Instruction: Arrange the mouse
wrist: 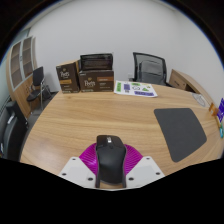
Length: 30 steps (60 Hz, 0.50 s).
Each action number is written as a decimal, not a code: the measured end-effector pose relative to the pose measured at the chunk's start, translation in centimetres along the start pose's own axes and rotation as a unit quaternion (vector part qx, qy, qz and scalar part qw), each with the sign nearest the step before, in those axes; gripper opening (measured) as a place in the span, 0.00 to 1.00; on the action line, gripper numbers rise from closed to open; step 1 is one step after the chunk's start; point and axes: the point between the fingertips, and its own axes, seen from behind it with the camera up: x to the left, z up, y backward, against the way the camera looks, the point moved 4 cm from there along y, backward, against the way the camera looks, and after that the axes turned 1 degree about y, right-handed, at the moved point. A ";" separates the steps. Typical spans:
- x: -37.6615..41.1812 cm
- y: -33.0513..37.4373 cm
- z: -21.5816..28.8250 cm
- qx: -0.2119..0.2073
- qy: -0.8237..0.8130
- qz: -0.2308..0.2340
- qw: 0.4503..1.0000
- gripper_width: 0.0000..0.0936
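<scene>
Only thing sort of readable is white script on the brown cardboard boxes, too small to make out.

Views: one, riding on the gripper.
Position: low over a wooden table, close to its near edge.
Facing: forward along the fingers, across the table toward boxes, chairs and a white wall.
Nearness: mouse very close; far edge distant.
Coverage: wide-angle, most of the room.
</scene>
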 end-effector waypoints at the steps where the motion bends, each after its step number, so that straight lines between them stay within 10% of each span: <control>1: 0.0 0.1 0.0 0.003 -0.002 0.002 1.000 0.31; 30: -16.8 7.3 14.2 -0.093 -0.026 -0.081 0.992 0.31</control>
